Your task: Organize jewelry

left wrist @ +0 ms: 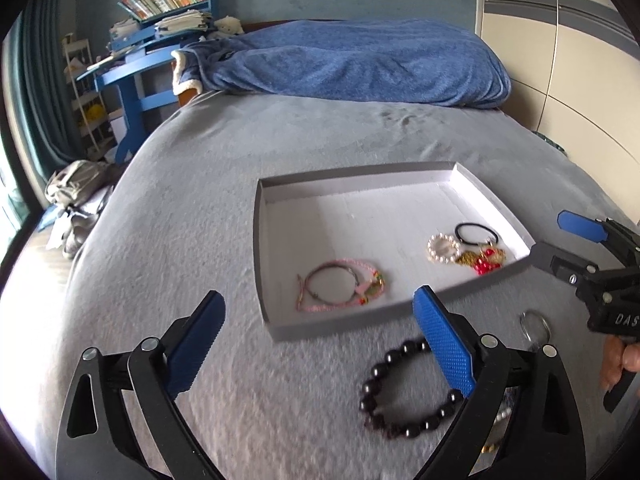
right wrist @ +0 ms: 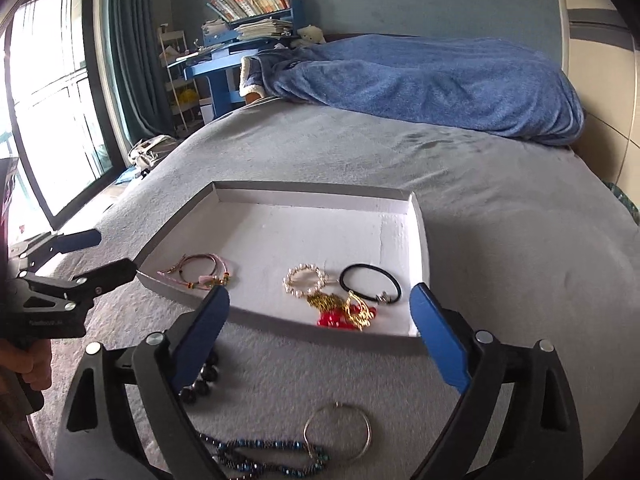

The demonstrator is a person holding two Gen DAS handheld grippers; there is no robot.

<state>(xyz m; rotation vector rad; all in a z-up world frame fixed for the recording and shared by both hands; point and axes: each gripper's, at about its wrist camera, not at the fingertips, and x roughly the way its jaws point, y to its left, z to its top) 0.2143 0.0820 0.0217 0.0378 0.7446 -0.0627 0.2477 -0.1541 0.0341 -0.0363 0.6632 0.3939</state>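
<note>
A shallow white tray (left wrist: pixel 320 216) (right wrist: pixel 304 224) lies on the grey bed. In it are pink cord bracelets (left wrist: pixel 340 286) (right wrist: pixel 198 270), a pearl bracelet (left wrist: pixel 443 248) (right wrist: pixel 306 280), a black hair tie (left wrist: pixel 477 233) (right wrist: pixel 370 282) and gold-and-red jewelry (left wrist: pixel 486 260) (right wrist: pixel 346 310). On the bed before the tray lie a black bead bracelet (left wrist: pixel 404 392) (right wrist: pixel 202 380), a silver bangle (right wrist: pixel 338 430) (left wrist: pixel 534 326) and a blue bead necklace (right wrist: pixel 264 456). My left gripper (left wrist: pixel 320 344) (right wrist: pixel 114 256) is open and empty near the tray's front edge. My right gripper (right wrist: pixel 320 340) (left wrist: pixel 560 240) is open and empty above the bangle.
A blue blanket (left wrist: pixel 360 64) (right wrist: pixel 420 80) lies across the far end of the bed. A blue desk with books (left wrist: pixel 160 20) (right wrist: pixel 248 20) stands beyond on the left, by a window (right wrist: pixel 48 100). A wardrobe (left wrist: pixel 560 40) is on the right.
</note>
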